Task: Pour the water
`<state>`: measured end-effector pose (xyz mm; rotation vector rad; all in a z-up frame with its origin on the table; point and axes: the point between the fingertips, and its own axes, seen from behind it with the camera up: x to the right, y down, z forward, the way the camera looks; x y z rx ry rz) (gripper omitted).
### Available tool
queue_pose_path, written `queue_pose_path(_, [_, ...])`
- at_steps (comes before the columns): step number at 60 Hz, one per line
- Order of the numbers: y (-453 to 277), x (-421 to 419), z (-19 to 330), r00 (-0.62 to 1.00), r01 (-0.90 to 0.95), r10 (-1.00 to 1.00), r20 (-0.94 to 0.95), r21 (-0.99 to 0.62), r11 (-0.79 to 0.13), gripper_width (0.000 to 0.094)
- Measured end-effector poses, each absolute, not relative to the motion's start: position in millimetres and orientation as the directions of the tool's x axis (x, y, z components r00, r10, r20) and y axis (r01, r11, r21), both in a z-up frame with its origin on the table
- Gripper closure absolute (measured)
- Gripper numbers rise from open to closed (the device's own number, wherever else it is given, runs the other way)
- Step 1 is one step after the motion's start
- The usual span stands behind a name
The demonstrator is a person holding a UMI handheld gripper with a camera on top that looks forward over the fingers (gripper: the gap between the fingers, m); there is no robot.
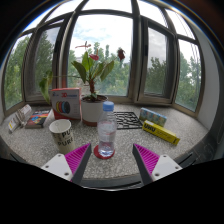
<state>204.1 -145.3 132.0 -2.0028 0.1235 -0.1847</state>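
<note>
A clear plastic water bottle (pixel 106 128) with a white cap stands upright on a red coaster (pixel 103 153) on the speckled counter (pixel 115 168). It stands just ahead of my gripper (pixel 112 158), between the lines of the two fingers, with a gap at each side. The gripper is open, its magenta pads (pixel 78 157) spread wide and empty. A patterned mug (pixel 62 131) stands on the counter to the left of the bottle.
A potted plant (pixel 95 98) stands behind the bottle by the bay windows. A pink and white box (pixel 65 101) is behind the mug. A yellow box (pixel 160 131), a dark keypad-like item (pixel 127 120) and small items at the far left (pixel 28 119) lie on the counter.
</note>
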Motion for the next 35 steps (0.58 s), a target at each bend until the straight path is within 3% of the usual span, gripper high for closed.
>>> queue_pose_path(14, [-196.7,209.5,159.4,0.961,0.016,-0.245,0.127,-0.912,-0.410,0.0081])
queue_pose_path(35, [-218.6,210.0,157.4,0.961,0.012,-0.245,0.129,-0.903,-0.429,0.0084])
